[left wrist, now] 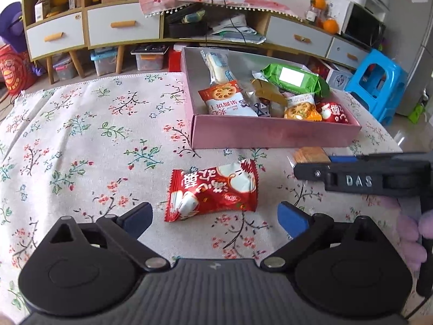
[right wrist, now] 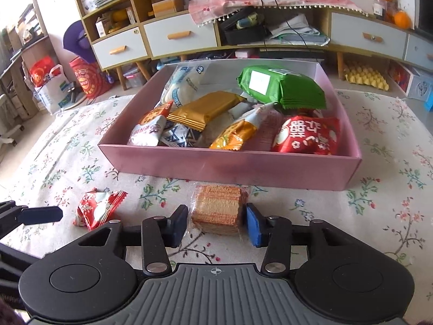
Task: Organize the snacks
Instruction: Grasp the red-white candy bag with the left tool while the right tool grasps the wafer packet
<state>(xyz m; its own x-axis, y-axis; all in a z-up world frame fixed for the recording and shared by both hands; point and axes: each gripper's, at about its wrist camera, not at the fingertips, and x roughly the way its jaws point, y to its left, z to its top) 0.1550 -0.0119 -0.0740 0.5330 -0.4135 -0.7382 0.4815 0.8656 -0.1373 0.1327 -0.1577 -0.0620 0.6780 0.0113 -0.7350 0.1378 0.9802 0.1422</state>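
Snacks are what both tools are reaching for, and two remain outside the box. Right tool straddles the wafer pack, its pads close against the pack's two sides; whether they already press the wrapper I cannot tell, and the pack lies on the counter, not lifted. Left tool is spread wide and holds nothing, with the red packet lying between and just ahead of its pads. Beyond the wafers, very near, stands the pink box, already holding a green pack, a gold bar, a second red packet and other wrapped snacks. Risks, as I judge them: the wafer wrapper looks slick and loose, so a light squeeze may slip off it, while a hard one may crack the wafers. The box wall is close ahead, so a low carry could catch the pack on its rim or shove the light box along the cloth. The red packet is puffy and sits skewed between the left pads, so closing may pinch only a crimped edge and let it swing or drop. The two tools work near each other and could collide.
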